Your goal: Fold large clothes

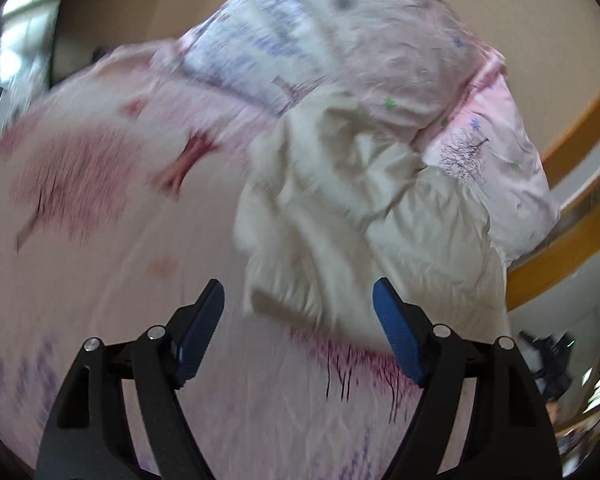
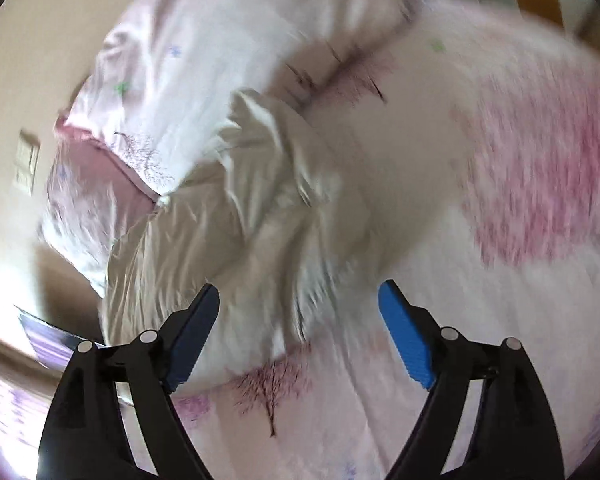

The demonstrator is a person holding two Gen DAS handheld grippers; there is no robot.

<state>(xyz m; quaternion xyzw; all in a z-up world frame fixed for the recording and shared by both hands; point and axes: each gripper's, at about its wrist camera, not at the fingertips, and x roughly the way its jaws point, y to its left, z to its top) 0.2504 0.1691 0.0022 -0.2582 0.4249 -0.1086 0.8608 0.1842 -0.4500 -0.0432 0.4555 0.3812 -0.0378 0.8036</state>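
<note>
Bed fills most of both views, covered in a pink sheet printed with red and purple trees; much of it motion-blurred.

Quilt, pink-white with small stars and a tree print, bunched in the upper centre and right of the left wrist view, upper left of the right wrist view.

Garment, cream-white and crumpled, lies on the bed just right of centre in the left wrist view, its upper edge against the quilt. In the right wrist view it sits centre-left, with creased folds at the top.

Wooden frame, orange-brown, curves down the right edge of the left wrist view.

Wall switch, left edge of the right wrist view.

Left gripper: blue pads wide apart, nothing between them, over the garment's lower edge.

Right gripper: pads likewise spread, empty, above the garment's lower end.
</note>
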